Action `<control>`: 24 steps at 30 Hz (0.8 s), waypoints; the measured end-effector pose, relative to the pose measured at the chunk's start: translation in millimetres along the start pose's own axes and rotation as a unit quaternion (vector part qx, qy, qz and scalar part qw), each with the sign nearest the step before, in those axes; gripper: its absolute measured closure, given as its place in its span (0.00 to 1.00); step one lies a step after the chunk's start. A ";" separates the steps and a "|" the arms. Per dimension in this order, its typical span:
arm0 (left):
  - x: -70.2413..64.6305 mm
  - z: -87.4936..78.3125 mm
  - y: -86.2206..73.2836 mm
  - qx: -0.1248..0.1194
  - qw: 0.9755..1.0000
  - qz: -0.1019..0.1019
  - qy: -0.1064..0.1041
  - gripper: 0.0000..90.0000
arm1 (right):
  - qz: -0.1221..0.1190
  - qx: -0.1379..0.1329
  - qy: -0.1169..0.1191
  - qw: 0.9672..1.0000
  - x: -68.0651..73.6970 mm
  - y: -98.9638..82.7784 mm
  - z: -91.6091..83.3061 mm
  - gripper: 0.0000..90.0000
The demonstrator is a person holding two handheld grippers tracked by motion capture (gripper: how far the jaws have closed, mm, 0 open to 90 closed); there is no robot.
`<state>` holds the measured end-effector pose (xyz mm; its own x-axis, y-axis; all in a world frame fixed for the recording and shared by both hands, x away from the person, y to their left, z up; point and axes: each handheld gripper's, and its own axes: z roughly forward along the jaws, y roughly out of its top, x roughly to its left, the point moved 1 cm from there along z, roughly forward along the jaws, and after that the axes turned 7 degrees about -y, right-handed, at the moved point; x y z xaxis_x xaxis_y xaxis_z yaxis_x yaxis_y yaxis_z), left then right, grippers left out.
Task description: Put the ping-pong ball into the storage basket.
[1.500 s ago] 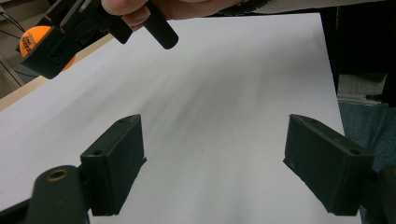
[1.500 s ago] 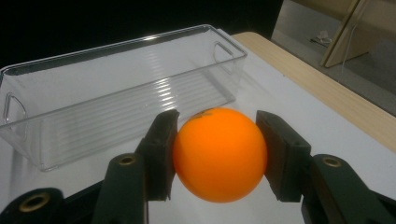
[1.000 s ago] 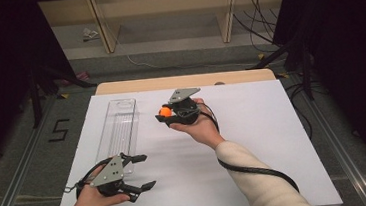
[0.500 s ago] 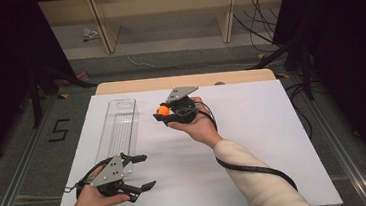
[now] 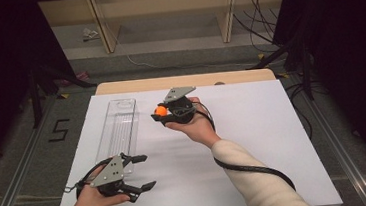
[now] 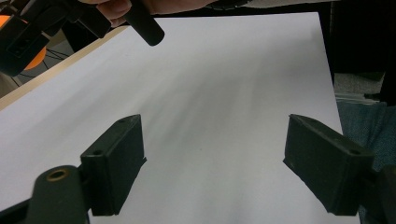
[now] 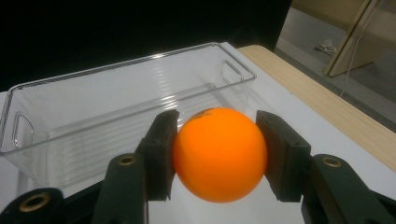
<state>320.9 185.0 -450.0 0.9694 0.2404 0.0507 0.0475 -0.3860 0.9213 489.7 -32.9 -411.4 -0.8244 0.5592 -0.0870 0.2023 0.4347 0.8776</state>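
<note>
We see the right gripper point(image 5: 161, 114) held above the far middle of the white table point(image 5: 254, 142), its two black jaws pinching an orange ball point(image 5: 160, 111) from either side; in the right gripper view the ball point(image 7: 219, 154) sits squarely between the pads. Just to the left of it lies a long clear plastic bin point(image 5: 119, 128), its open top facing up, running from far to near along the left part of the table. At the near left we find the left gripper point(image 5: 139, 173), low over the table just beside the bin's near end, its jaws spread wide with nothing between them.
</note>
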 end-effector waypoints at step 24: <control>-0.4 0.7 -0.2 0.000 1.000 -0.001 0.000 0.22 | -0.001 0.001 0.005 1.000 4.0 5.4 6.9 0.57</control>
<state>320.7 184.3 -450.4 0.9693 0.2410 0.0487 0.0494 -0.3850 0.9216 491.1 -23.4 -410.3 -0.8306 0.5504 -0.0845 0.2009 0.4377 0.8764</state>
